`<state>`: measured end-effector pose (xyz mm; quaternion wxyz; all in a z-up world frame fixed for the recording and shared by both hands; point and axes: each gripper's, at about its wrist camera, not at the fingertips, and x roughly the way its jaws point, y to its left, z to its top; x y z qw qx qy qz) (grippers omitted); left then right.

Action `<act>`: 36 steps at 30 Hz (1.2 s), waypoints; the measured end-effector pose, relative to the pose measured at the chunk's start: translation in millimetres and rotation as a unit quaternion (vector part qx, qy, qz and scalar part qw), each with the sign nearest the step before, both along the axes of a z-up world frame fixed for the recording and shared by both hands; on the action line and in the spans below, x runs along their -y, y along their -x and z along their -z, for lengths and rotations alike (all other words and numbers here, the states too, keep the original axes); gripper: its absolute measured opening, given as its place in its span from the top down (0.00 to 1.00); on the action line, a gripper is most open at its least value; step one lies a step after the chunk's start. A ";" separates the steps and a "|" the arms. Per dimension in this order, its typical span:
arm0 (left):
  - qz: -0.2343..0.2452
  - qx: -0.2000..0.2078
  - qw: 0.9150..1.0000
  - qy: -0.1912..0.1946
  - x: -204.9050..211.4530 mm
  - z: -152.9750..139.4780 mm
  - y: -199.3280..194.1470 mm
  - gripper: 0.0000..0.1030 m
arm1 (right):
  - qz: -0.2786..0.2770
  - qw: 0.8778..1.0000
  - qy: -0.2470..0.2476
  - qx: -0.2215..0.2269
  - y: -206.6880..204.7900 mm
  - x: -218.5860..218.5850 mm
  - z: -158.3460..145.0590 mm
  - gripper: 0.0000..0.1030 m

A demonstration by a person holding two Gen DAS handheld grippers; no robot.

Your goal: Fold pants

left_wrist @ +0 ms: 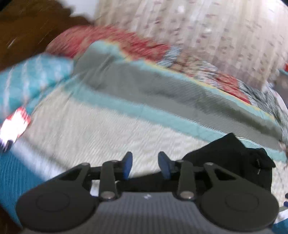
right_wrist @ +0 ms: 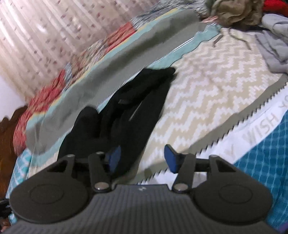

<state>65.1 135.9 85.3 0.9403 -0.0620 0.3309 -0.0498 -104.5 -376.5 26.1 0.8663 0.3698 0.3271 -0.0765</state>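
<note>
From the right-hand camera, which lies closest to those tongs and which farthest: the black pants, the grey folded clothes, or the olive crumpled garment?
1. Black pants: nearest, just ahead-left of the right tongs, which are open and empty.
2. Grey folded clothes: farther, at the right edge of the bed.
3. Olive crumpled garment: farthest, at the top, beyond the zigzag bedspread.
</note>
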 end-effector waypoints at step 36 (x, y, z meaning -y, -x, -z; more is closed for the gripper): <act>0.007 -0.018 0.995 -0.094 -0.4 34.7 -34.4 0.48 | 0.162 0.984 0.064 0.045 12.9 70.5 -4.4 0.92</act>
